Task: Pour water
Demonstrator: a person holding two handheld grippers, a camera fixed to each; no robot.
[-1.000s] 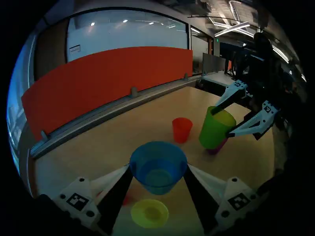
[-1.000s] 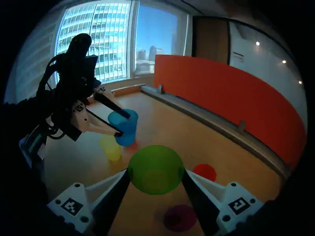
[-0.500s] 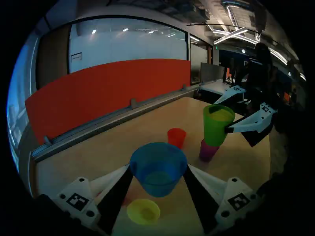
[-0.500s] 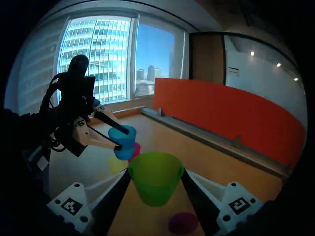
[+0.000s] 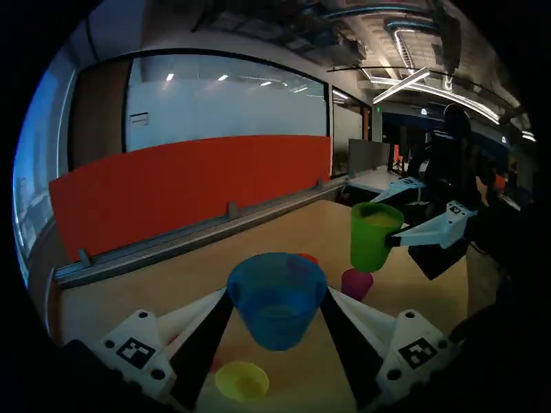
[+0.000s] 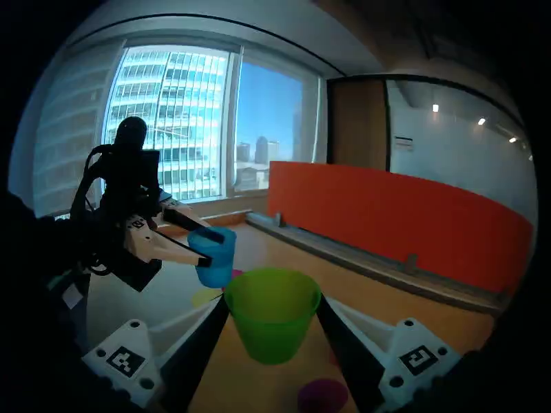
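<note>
Blue plastic cup [image 5: 277, 310], near centre, some water inside: light, thin-walled, probably slippery; left gripper [image 5: 277, 292] clamps its sides below the rim. Right gripper [image 6: 273, 299] likewise clamps green cup [image 6: 273, 330].

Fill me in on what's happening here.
A person holds a tool in each hand. The left tool grips a blue cup and the right tool grips a green cup, both upright and raised above the wooden table. A yellow cup and a magenta cup stand on the table below. Neither held cup is tipped, so no pouring yet.
</note>
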